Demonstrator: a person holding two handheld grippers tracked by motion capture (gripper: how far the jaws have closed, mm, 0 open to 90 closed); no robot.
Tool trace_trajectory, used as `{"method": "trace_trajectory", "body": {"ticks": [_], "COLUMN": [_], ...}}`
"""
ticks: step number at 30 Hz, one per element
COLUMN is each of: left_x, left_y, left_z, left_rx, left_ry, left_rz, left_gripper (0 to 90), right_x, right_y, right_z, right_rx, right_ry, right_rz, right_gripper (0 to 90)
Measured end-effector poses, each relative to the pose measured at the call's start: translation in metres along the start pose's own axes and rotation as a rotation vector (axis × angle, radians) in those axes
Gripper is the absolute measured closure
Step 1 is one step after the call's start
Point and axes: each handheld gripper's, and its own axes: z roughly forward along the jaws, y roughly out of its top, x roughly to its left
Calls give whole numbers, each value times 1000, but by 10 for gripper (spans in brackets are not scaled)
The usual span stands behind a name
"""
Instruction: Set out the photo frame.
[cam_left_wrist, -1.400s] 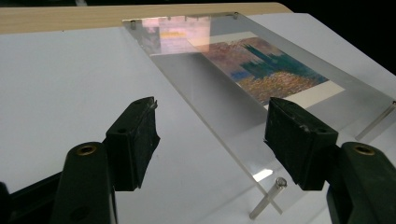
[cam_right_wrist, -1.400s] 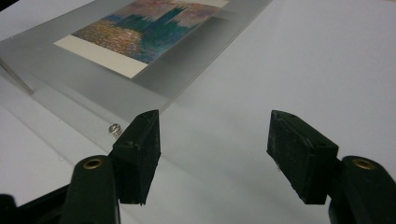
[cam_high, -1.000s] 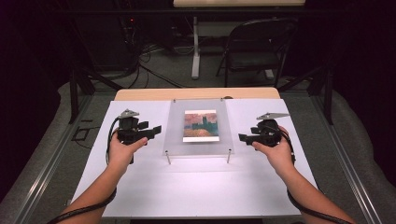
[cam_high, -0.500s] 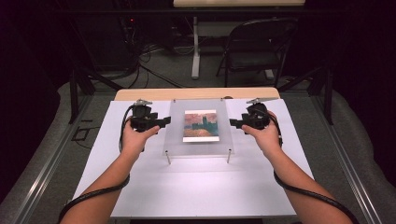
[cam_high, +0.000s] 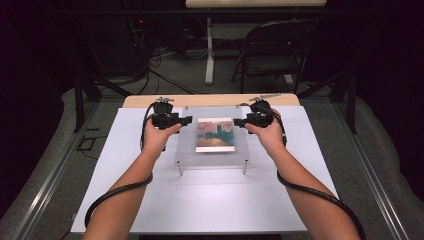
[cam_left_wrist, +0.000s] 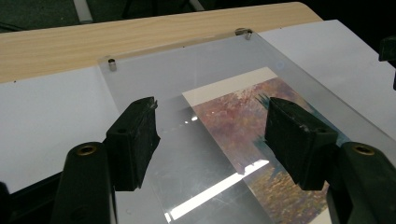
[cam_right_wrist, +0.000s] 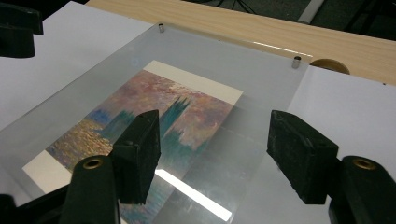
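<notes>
left gripper (cam_high: 186, 120): jaws spread, at the pane's left edge, gripping nothing
right gripper (cam_high: 238, 122): jaws spread, at its right edge
pane (cam_high: 187, 150): mid-table on pegs, over a print (cam_high: 215, 135)

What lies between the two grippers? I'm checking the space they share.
In the high view, the clear acrylic frame holding a painted print lies between the left gripper and right gripper.

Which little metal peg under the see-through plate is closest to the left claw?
The far-left peg, at the back corner of the clear plate. The left claw hovers right beside that corner, while the two front pegs and the far-right one sit farther off.
</notes>
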Motion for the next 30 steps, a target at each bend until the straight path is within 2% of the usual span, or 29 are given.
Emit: {"method": "trace_trajectory", "body": {"ticks": [3,13,19,23,27,30], "left_x": [3,11,12,15,17,20], "left_y": [1,2,0,-4,-7,-10], "left_z": [5,20,28,34,37,39], "left_rx": [16,7,-1,-2,5,9], "left_ry": [11,31,37,40,61,65], "left_rz": [-8,-50,-57,-69,-78,-103], "left_gripper": [339,337,337,338,337,334], "right_x": [1,-6,-11,-14,-17,-21], "right_y": [3,3,1,-1,-5,-8], "right_z": [8,27,30,33,36,38], "right_rx": [1,5,-16,-3,13,16], "right_ry": [-4,-33,-49,-54,-57,-59], "right_rz": [7,47,57,68,76,88], "right_gripper": [347,348,349,349,349,350]}}
